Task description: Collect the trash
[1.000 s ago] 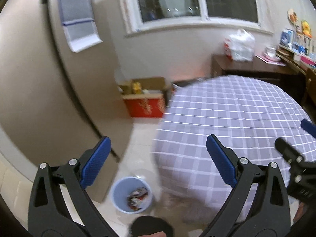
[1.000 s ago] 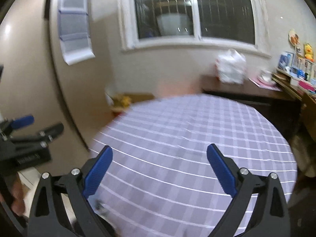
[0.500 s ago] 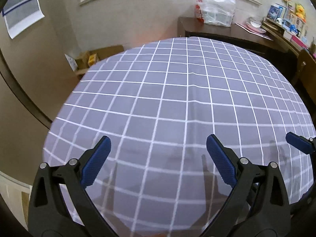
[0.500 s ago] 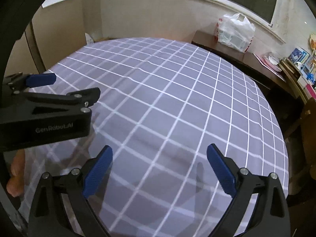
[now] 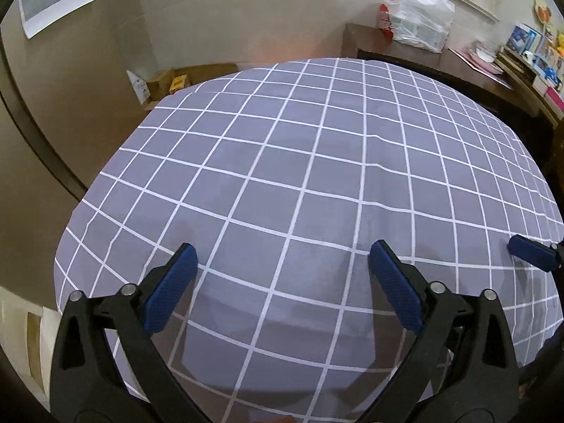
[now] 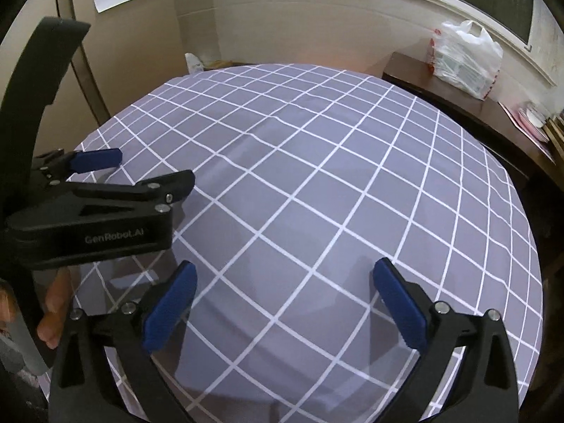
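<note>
No trash is showing up anywhere in either view right now, so I can't say where it is. What's filling both views is the round surface (image 5: 317, 183) wearing a purple-grey cloth with a white grid. The left gripper (image 5: 280, 264) is hovering over the near edge, its blue-padded fingers (image 5: 169, 287) spread wide with nothing between them. The right gripper (image 6: 282, 282) is doing the same just beside it, fingers (image 6: 400, 305) standing apart and gripping nothing. In the right view a hand (image 6: 53, 303) is showing under the left tool's black body. Behind the surface, a dark wooden sideboard (image 5: 440, 60) is carrying a white plastic bag (image 5: 421, 17), and a cardboard box (image 5: 183, 77) is sitting by the wall.
</note>
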`<state>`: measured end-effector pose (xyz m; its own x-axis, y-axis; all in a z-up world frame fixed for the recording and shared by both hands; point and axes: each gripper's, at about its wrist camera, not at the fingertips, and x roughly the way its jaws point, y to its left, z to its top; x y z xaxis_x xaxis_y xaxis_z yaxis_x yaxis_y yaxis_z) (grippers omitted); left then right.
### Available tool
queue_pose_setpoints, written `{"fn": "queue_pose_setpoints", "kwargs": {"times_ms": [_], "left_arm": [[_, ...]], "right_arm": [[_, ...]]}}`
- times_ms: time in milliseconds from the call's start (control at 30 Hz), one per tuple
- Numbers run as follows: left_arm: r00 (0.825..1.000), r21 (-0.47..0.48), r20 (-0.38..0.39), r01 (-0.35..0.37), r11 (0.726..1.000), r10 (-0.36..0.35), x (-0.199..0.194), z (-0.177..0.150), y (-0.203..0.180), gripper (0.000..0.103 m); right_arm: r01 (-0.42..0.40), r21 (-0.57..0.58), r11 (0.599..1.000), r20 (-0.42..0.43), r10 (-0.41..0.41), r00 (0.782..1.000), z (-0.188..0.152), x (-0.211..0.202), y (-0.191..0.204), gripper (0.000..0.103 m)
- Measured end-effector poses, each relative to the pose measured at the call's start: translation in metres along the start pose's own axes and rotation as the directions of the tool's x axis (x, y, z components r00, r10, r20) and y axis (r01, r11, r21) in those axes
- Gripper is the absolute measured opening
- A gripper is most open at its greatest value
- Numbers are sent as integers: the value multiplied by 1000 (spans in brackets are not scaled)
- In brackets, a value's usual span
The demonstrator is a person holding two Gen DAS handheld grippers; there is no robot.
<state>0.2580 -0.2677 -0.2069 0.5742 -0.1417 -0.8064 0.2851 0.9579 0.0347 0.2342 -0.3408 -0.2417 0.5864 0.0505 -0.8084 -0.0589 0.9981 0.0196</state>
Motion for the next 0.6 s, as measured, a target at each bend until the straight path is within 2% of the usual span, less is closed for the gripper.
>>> {"fn": "queue_pose_setpoints", "kwargs": {"times_ms": [600], "left_arm": [[1000,-12,-5,11,1000,-11,3,2,3,97]], "right_arm": [[0,1,1000,0,0,1000,0,1,-1,99]]}}
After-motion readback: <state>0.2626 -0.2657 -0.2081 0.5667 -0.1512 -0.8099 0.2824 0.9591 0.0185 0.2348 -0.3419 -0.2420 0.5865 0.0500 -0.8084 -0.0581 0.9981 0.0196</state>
